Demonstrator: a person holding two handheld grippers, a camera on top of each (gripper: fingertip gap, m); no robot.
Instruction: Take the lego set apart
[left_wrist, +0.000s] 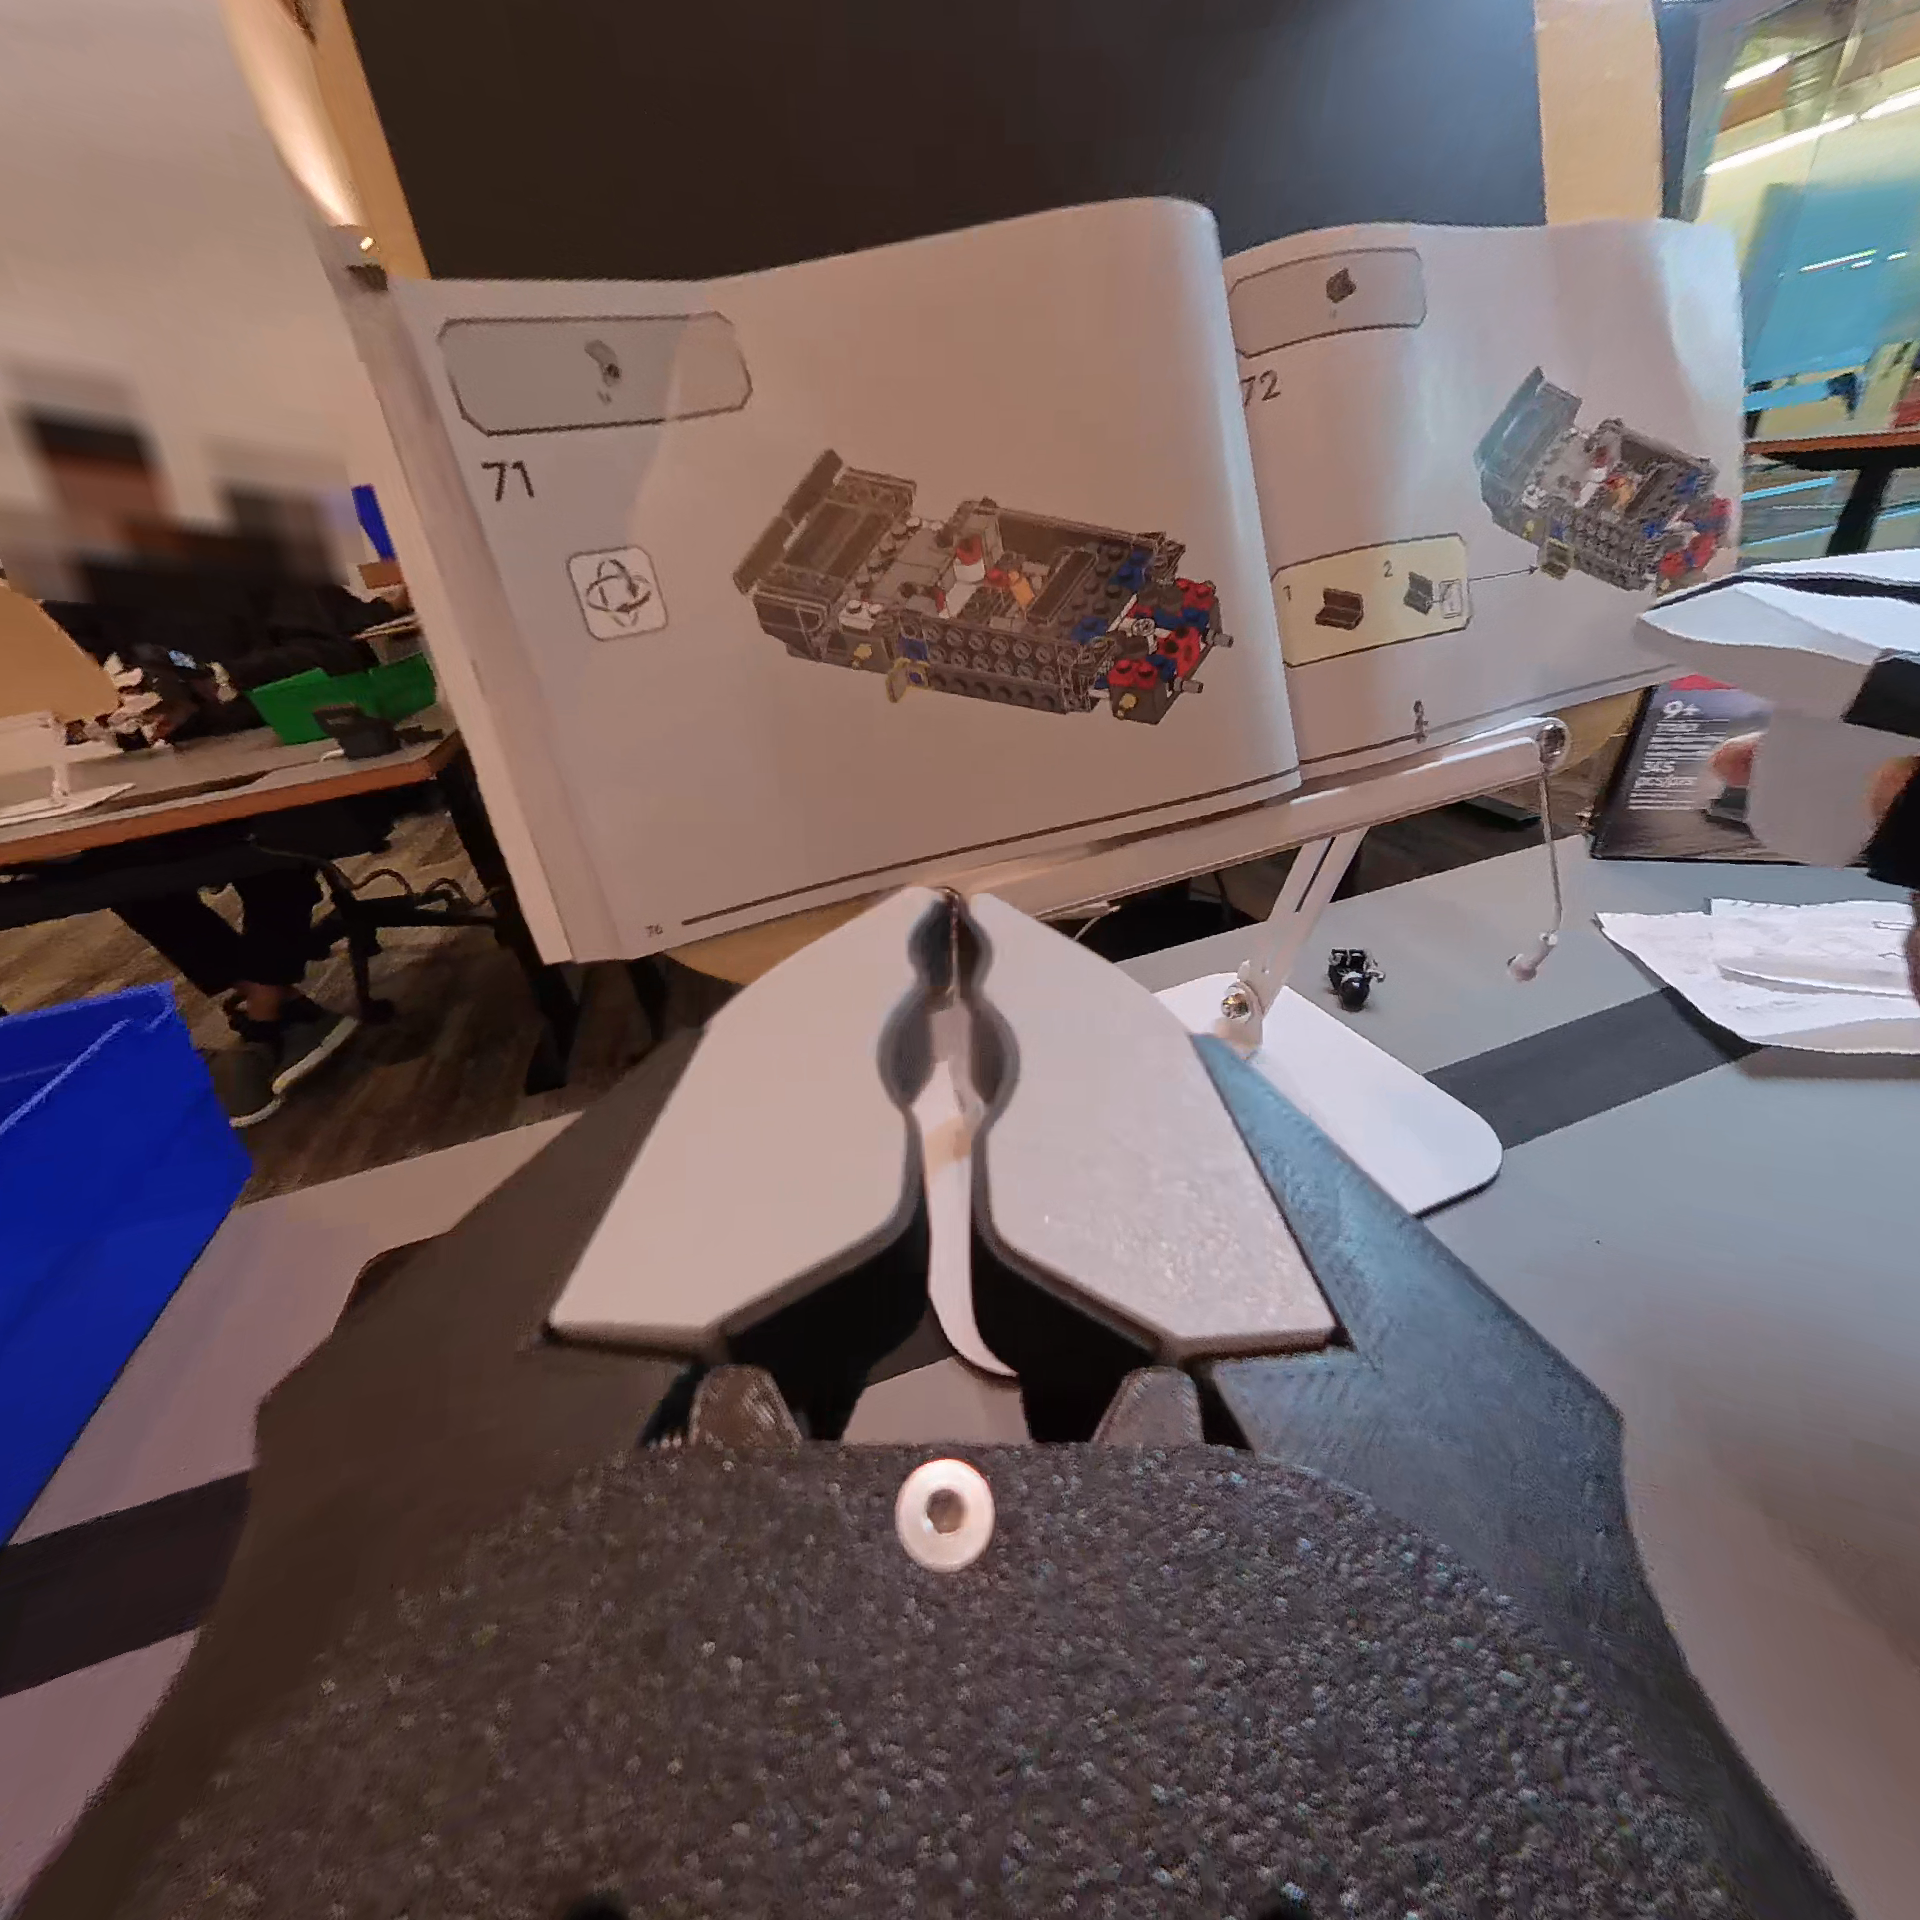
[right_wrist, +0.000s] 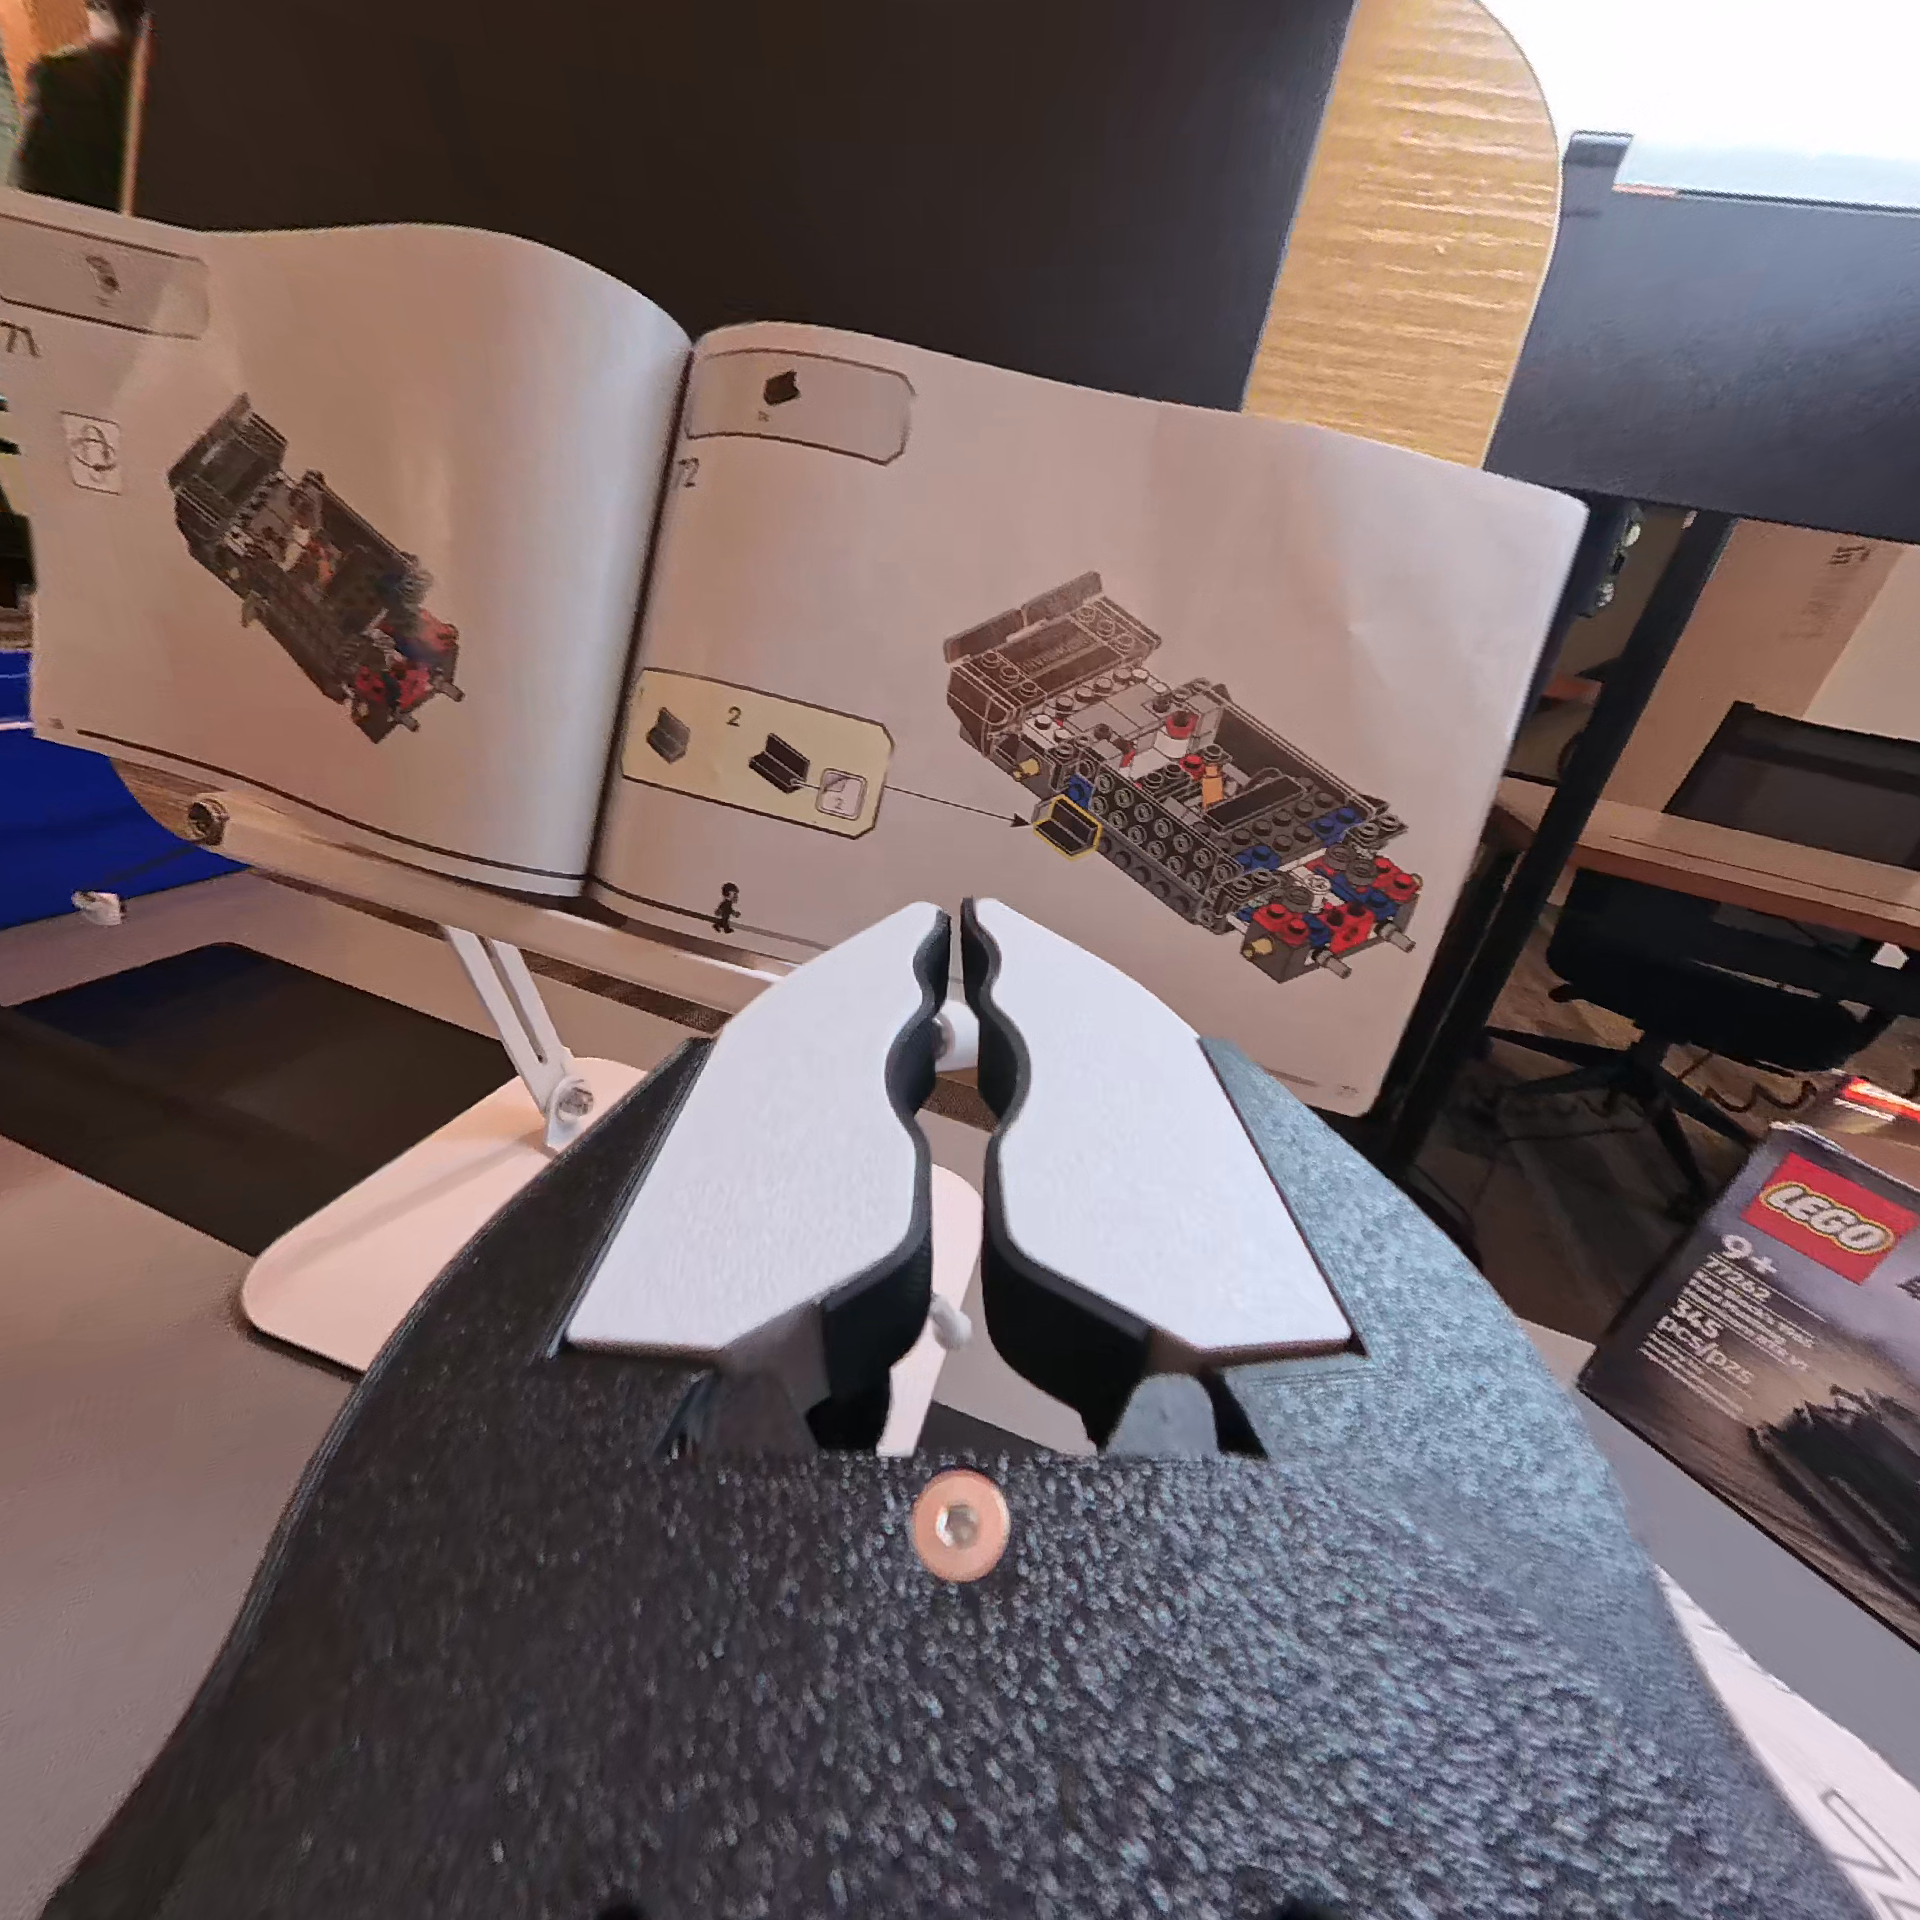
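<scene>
An open instruction booklet (left_wrist: 935, 540) stands on a white book stand (left_wrist: 1340, 1132) on the grey table; it also shows in the right wrist view (right_wrist: 1039, 644). A small black lego piece (left_wrist: 1354, 977) lies on the table behind the stand's base. My left gripper (left_wrist: 951, 920) is shut, its fingertips meeting just in front of the stand's ledge. My right gripper (right_wrist: 956, 920) is shut to a thin slit in front of the right page, with only the stand showing through the slit. The right gripper (left_wrist: 1704, 613) also shows at the right edge of the left wrist view.
A dark lego box (right_wrist: 1787, 1351) stands at the right, also in the left wrist view (left_wrist: 1683, 769). Loose white papers (left_wrist: 1766, 966) lie beside it. A blue bin (left_wrist: 94, 1195) stands at the left. Other desks, chairs and a seated person are farther off. The left gripper's tips are roughly 20 cm from the right gripper's.
</scene>
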